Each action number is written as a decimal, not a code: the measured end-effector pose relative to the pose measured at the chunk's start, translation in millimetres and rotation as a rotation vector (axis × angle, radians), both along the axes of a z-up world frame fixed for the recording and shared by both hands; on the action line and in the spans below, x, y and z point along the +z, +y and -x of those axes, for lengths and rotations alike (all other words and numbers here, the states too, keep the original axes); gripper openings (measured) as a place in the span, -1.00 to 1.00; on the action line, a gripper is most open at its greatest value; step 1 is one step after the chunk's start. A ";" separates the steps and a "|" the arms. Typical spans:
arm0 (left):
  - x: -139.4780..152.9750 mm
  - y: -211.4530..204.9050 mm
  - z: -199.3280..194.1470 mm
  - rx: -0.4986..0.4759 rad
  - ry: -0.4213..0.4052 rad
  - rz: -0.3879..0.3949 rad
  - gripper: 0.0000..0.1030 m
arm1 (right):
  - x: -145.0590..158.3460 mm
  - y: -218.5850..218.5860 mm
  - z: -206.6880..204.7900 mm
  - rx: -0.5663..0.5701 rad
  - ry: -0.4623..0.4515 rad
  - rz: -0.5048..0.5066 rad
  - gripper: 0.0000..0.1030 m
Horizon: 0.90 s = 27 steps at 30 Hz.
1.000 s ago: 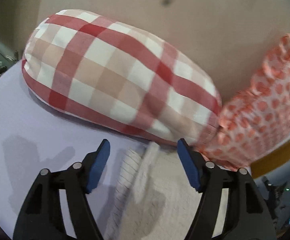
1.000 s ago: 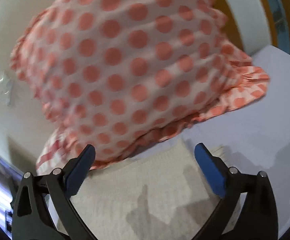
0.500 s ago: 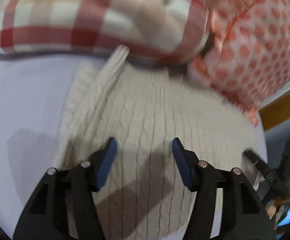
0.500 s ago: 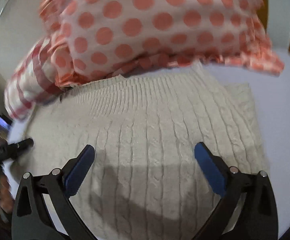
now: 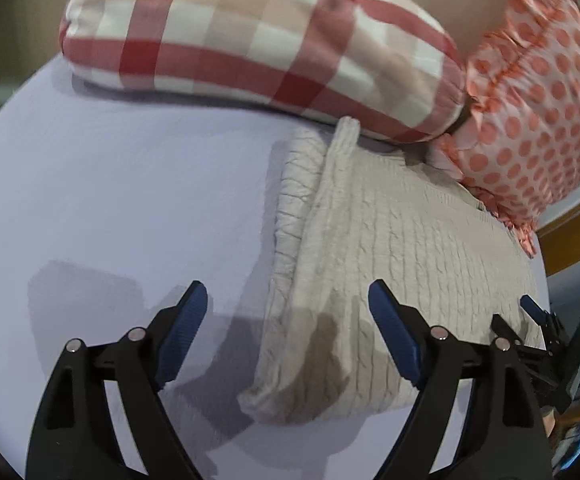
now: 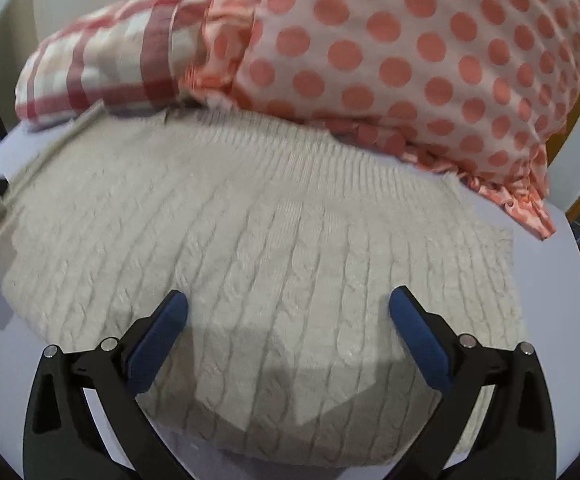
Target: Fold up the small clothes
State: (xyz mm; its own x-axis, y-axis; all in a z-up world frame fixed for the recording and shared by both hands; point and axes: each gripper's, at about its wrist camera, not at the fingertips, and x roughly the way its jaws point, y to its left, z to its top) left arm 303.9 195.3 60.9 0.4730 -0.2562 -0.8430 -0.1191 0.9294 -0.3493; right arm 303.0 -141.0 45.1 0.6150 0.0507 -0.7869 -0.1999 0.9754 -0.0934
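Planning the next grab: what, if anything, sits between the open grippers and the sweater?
Nothing visible does. The left gripper hangs over the sweater's left edge, the right gripper over its middle; both pillows lie beyond it.

Both grippers pulled back from the pillows to the near side of the sweater

A second ago only a strip of the cream sweater (image 6: 250, 240) showed below the pillows; now the right gripper (image 6: 288, 320) hangs spread over its near half, and the left gripper (image 5: 288, 320), narrower half a second back, has widened and shifted toward the sweater's left edge, over the lilac bedsheet (image 5: 110, 200).
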 end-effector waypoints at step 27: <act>108.1 -185.4 -26.8 -0.273 -0.132 0.024 -0.74 | -0.4 -16.7 6.5 -0.032 0.028 -0.113 0.97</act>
State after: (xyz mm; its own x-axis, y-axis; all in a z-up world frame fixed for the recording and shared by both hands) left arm 330.7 9.9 168.9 0.4890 -0.4083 -0.7708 0.1822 0.9120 -0.3675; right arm 296.5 -157.6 44.7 0.5952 0.1204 -0.7945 -0.1693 0.9853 0.0225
